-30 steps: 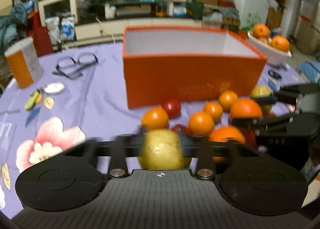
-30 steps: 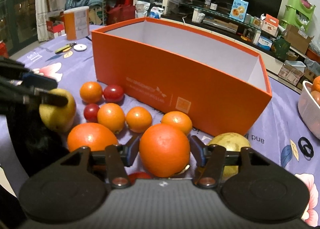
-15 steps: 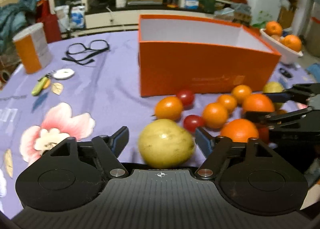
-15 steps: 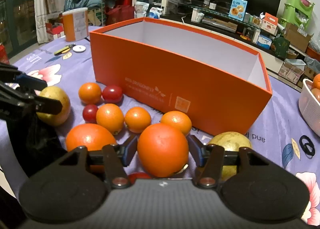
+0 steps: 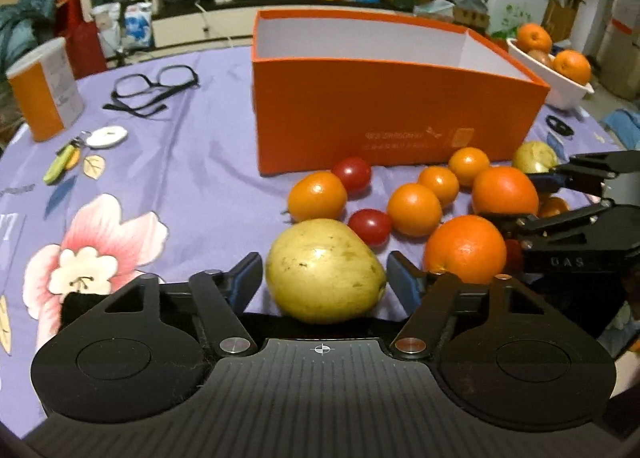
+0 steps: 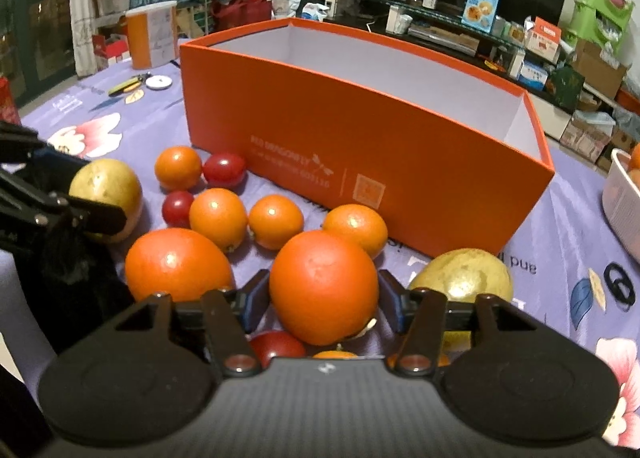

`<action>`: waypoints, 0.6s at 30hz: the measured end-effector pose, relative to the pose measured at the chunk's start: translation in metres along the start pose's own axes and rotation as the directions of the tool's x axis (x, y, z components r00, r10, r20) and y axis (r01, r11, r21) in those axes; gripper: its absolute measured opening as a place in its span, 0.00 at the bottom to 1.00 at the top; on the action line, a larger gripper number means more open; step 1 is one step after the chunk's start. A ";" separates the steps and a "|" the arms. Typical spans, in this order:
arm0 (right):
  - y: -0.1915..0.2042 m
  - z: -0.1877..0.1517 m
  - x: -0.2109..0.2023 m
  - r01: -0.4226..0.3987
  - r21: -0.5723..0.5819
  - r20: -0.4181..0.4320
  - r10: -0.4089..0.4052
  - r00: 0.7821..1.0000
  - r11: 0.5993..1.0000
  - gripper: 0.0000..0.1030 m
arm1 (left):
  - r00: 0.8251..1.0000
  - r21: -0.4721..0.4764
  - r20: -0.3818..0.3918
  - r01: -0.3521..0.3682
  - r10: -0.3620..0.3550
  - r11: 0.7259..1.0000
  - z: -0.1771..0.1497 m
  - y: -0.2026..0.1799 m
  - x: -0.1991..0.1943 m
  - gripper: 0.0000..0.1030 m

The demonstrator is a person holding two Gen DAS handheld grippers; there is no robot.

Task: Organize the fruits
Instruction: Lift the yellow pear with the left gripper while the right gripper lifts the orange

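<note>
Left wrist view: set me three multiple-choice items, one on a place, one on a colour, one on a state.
1. Where do the glasses lie?
A) left of the orange box
B) inside it
C) on its rim

2. What colour are the box's inner walls?
A) orange
B) white
C) black

3. The box is:
A) shut with a lid
B) tipped on its side
C) upright, open on top

Answers:
1. A, the glasses lie apart from the box, on its left.
2. B, white shows above the orange front.
3. C, it stands lidless with its inside showing.
</note>
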State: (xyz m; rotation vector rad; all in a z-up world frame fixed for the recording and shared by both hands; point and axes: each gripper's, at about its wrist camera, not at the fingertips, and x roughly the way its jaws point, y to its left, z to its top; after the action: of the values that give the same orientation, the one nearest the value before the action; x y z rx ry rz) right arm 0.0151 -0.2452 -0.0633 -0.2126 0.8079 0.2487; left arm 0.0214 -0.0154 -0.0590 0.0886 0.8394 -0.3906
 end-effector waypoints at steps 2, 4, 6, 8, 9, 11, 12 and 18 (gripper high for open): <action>-0.001 0.000 0.000 -0.007 0.016 -0.005 0.007 1.000 1.000 0.56 | 1.000 0.011 -0.006 0.005 -0.005 1.000 0.000 -0.002 0.002 0.48; -0.002 0.001 0.001 -0.009 0.033 -0.006 0.009 1.000 0.999 0.56 | 1.000 0.007 -0.003 0.006 -0.006 1.000 0.000 -0.001 0.002 0.48; -0.003 0.001 0.002 -0.009 0.042 -0.008 0.009 1.000 0.999 0.56 | 1.000 -0.009 -0.003 0.008 -0.008 1.000 0.001 0.000 0.003 0.48; -0.002 0.001 0.002 -0.007 0.045 -0.012 0.007 1.000 0.999 0.56 | 1.000 -0.009 -0.003 0.007 -0.007 1.000 0.002 -0.001 0.003 0.47; -0.001 0.001 0.002 -0.006 0.046 -0.014 0.006 1.000 0.999 0.55 | 1.000 -0.007 -0.003 0.001 -0.001 1.000 0.002 -0.001 0.002 0.47; -0.002 0.002 0.001 -0.011 0.057 -0.016 0.012 1.000 0.998 0.55 | 1.000 0.001 0.009 -0.026 0.026 1.000 0.002 -0.002 0.000 0.46; -0.003 0.002 0.001 -0.022 0.066 -0.018 0.023 1.000 0.998 0.55 | 0.999 0.002 0.023 -0.036 0.036 0.999 0.003 -0.002 -0.003 0.46; 0.001 0.010 -0.018 -0.040 0.057 0.045 0.037 0.998 0.998 0.55 | 0.992 -0.023 0.110 -0.059 0.061 0.998 0.008 -0.002 -0.025 0.45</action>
State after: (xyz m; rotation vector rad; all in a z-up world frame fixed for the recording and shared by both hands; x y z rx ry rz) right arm 0.0095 -0.2440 -0.0434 -0.1366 0.7751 0.2650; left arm 0.0117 -0.0113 -0.0353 0.0730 0.7295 -0.3274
